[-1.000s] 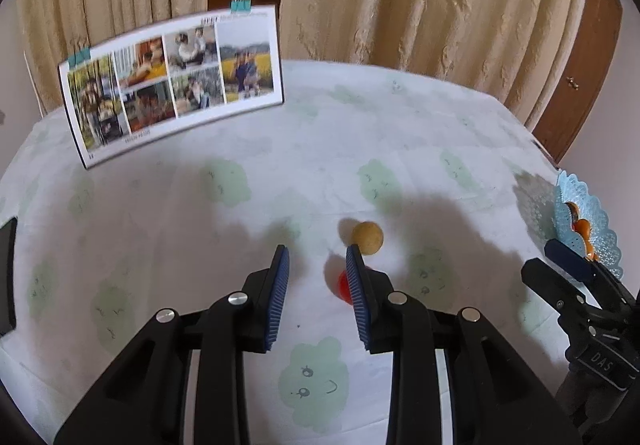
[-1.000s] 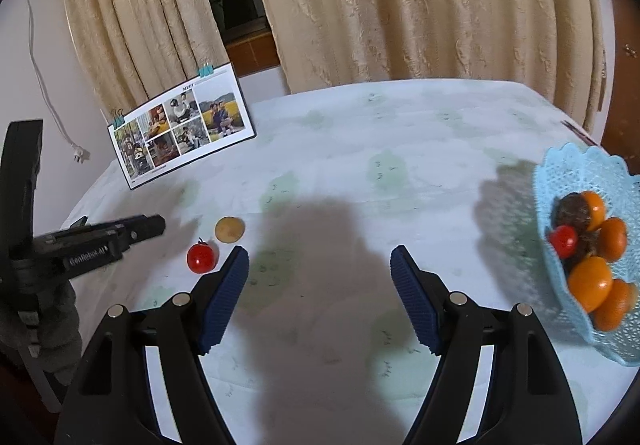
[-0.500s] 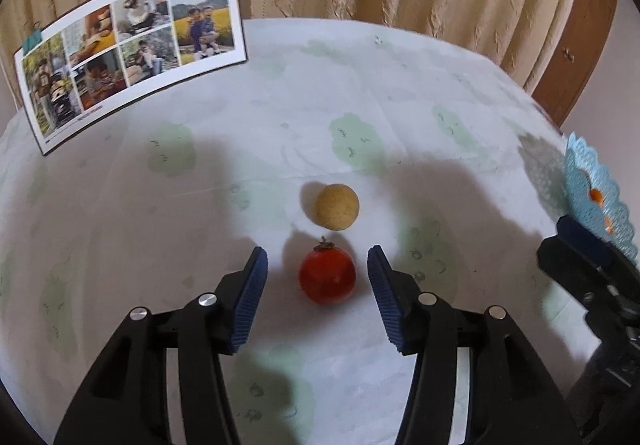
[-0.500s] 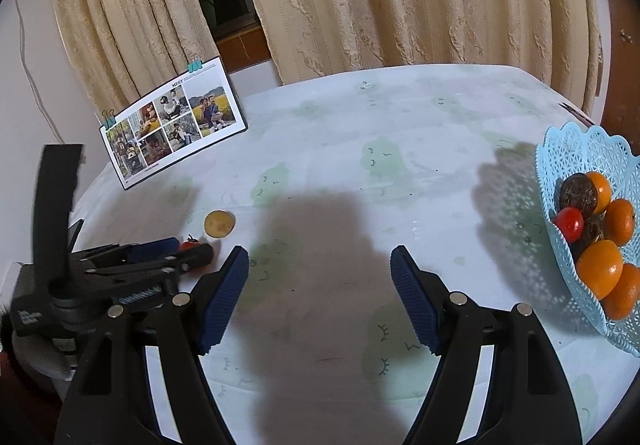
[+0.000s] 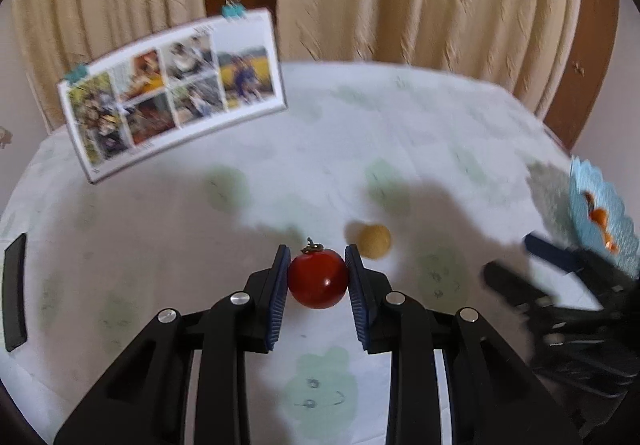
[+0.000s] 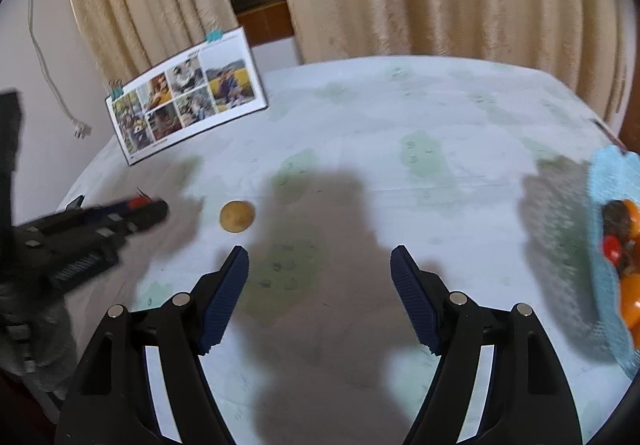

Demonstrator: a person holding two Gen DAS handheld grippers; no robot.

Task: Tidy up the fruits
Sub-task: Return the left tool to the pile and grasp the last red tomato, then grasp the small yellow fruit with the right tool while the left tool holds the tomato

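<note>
Tomato (image 5: 317,278) gripped between left tool (image 5: 318,277) pads

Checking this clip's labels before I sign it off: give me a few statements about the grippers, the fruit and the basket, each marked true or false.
1. The left gripper is shut on the red tomato. True.
2. The right gripper holds the tan round fruit. False: it is open and empty; the fruit lies on the tablecloth ahead of its left finger.
3. The blue basket already contains orange fruits. True.
4. The photo calendar lies flat on the table. False: it stands propped up.
</note>
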